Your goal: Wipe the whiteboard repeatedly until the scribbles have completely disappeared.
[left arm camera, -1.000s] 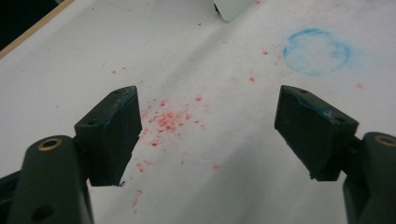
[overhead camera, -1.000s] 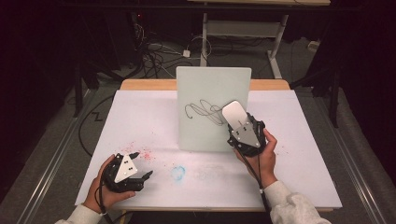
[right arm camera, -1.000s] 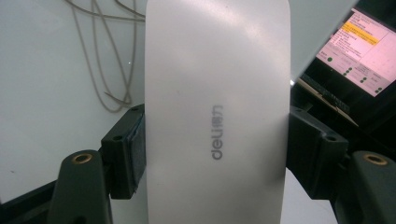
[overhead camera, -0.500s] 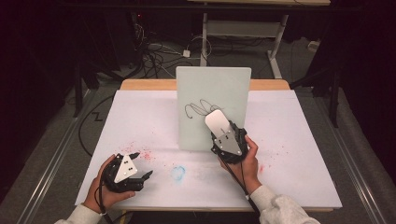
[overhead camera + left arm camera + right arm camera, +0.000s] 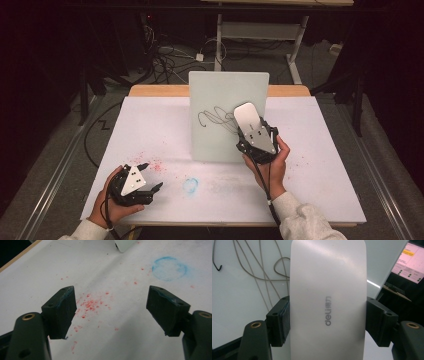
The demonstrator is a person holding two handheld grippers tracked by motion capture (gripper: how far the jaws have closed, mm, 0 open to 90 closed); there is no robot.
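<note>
Your right gripper (image 5: 248, 131) holds a white whiteboard eraser (image 5: 328, 302) clamped between its two jaws, which press on its long side edges, and the eraser is up against the upright whiteboard (image 5: 215, 100) that stands at the middle of the table, just at the right end of the dark scribble (image 5: 212, 118); the eraser looks like a light, stiff plastic shell with a smooth, perhaps slippery back, so you should keep the grip on the flat sides near the middle, as now, where the pads have the most surface; I think the wiping face is soft felt, but it is turned away and I cannot confirm it. The whiteboard is thin and stands only on its lower edge, so a hard push may tip it back. Your left gripper (image 5: 147, 176) rests low on the white table cover (image 5: 320, 190) with its jaws wide apart and nothing between them. The right gripper view shows the "deli" logo (image 5: 328, 311) on the eraser and the pen lines close up; the left gripper view shows the red specks (image 5: 88, 305) and a blue ring stain (image 5: 170, 268) on the cover; the high view shows how both hands stand to the board.
</note>
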